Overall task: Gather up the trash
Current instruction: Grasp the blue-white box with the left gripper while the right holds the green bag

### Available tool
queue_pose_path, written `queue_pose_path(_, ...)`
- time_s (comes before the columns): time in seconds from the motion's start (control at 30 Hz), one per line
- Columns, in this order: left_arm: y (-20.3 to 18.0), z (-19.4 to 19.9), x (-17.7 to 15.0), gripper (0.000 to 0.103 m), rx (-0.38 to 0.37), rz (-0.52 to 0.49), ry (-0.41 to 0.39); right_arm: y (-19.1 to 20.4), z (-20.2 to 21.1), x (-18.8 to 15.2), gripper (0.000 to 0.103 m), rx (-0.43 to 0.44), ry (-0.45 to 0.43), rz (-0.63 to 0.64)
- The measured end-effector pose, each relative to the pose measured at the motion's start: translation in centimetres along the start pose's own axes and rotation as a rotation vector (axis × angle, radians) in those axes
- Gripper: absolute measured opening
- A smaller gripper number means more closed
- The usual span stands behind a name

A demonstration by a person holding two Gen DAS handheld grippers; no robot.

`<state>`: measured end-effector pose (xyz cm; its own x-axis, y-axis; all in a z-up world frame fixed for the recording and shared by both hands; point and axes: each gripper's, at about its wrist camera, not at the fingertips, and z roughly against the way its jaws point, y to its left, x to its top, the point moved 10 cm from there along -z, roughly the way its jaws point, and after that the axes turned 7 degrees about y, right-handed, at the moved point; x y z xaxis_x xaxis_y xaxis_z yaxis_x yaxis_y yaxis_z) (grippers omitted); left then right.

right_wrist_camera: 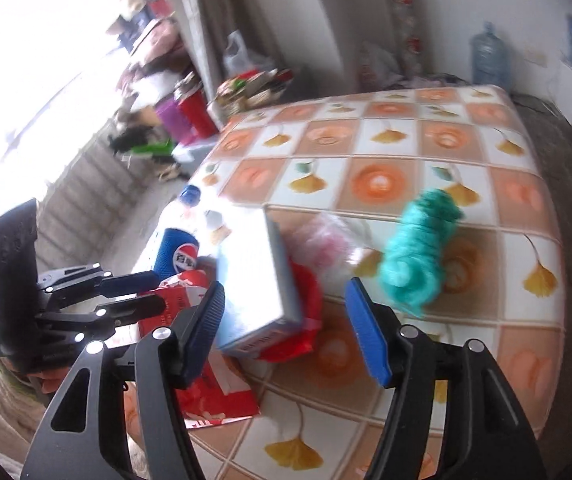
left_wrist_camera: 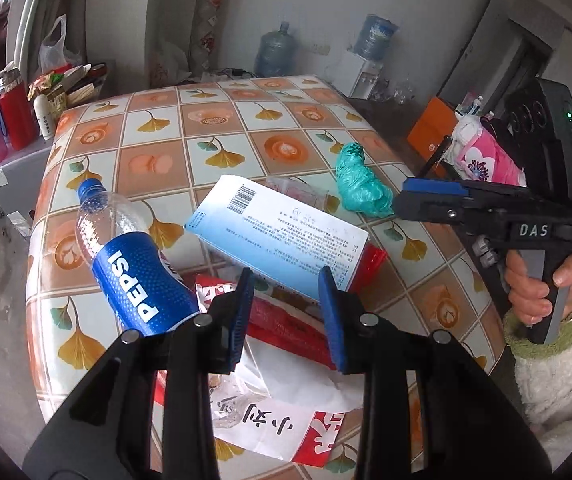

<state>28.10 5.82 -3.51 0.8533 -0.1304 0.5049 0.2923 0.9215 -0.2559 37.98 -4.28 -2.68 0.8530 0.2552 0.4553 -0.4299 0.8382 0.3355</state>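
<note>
Blue plastic first: Pepsi bottle (left_wrist_camera: 132,264) lies tilted at centre-left of the left wrist view, cap toward upper left, base tucked behind the left gripper (left_wrist_camera: 286,316). That gripper's jaws are spread w/ nothing between the blue pads (left_wrist_camera: 242,316); it hovers over a red-and-white bag (left_wrist_camera: 298,420) at bottom centre. Right of the bottle, mid-frame, a white-and-blue box (left_wrist_camera: 282,232) w/ barcode rests on the red bag, tilted. Behind it a clear wrapper (left_wrist_camera: 298,192), partly hidden. Further right, a teal crumpled bag (left_wrist_camera: 360,184) sits on the ginkgo-print tablecloth (left_wrist_camera: 158,128), apart from the box. At far right the right gripper (left_wrist_camera: 402,200) points left, tip just beside the teal bag; from this side can't tell its gap.

Right wrist view (blurred): left gripper (right_wrist_camera: 150,292) at lower left, over the red bag (right_wrist_camera: 214,392); bottle (right_wrist_camera: 178,248) above it, box (right_wrist_camera: 258,280) centre, teal bag (right_wrist_camera: 418,256) centre-right. Right gripper (right_wrist_camera: 282,328) at bottom centre, pads (right_wrist_camera: 366,336) wide apart, gripping nothing, box corner between them in frame.
</note>
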Motion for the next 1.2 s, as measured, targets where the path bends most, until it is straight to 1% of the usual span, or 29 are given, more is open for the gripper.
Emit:
queue_pose_path(0.07,0.1,0.6,-0.5,0.031,-0.013,0.017,-0.025,1.9,-1.4,0.2,0.070,-0.003,0.034,0.067)
queue_pose_path(0.17,0.2,0.9,-1.0,0.031,-0.026,0.031,-0.050,3.8,-3.5,0.6,0.074,-0.044,0.086,0.150)
queue_pose_path(0.23,0.2,1.0,-1.1,0.031,-0.027,0.027,-0.064,4.4,-4.6,0.8,0.077,-0.086,0.108,0.184)
queue_pose_path(0.3,0.2,1.1,-1.2,0.031,-0.028,0.022,-0.075,4.8,-5.6,0.9,0.079,-0.116,0.128,0.217)
queue_pose_path(0.33,0.3,1.2,-1.3,0.027,-0.023,0.022,-0.080,4.9,-6.2,0.9,0.079,-0.123,0.142,0.231)
queue_pose_path(0.43,0.7,1.4,-1.5,0.027,-0.001,0.014,-0.103,4.9,-7.4,1.0,0.079,-0.150,0.176,0.261)
queue_pose_path(0.47,0.8,1.4,-1.7,0.028,-0.005,0.018,-0.109,4.9,-7.7,0.9,0.079,-0.160,0.189,0.272)
queue_pose_path(0.6,1.4,1.8,-2.1,0.028,-0.027,0.037,-0.148,4.9,-8.8,0.2,0.080,-0.179,0.232,0.310)
queue_pose_path(0.73,2.3,1.4,-2.5,0.028,-0.042,0.084,-0.147,4.7,-9.6,-0.4,0.079,-0.206,0.262,0.348)
queue_pose_path(0.8,2.8,1.1,-2.7,0.028,-0.056,0.109,-0.145,4.3,-9.8,-0.7,0.079,-0.228,0.268,0.354)
queue_pose_path(0.83,3.1,1.1,-2.7,0.028,-0.068,0.122,-0.145,4.1,-9.9,-0.8,0.077,-0.236,0.268,0.351)
queue_pose_path(0.87,3.3,1.1,-2.8,0.028,-0.077,0.132,-0.146,3.9,-9.8,-0.7,0.073,-0.240,0.264,0.342)
queue_pose_path(0.9,3.5,1.0,-2.8,0.028,-0.083,0.139,-0.149,3.7,-9.7,-0.7,0.071,-0.231,0.264,0.327)
queue_pose_path(1.0,3.8,1.1,-2.9,0.028,-0.102,0.157,-0.160,3.1,-8.9,-0.6,0.071,-0.221,0.242,0.288)
queue_pose_path(1.07,3.8,1.9,-2.8,0.028,-0.116,0.156,-0.193,2.7,-8.4,-0.5,0.071,-0.222,0.225,0.266)
queue_pose_path(1.2,4.7,4.6,-2.1,0.028,-0.113,0.178,-0.284,2.5,-6.9,-0.3,0.071,-0.199,0.184,0.227)
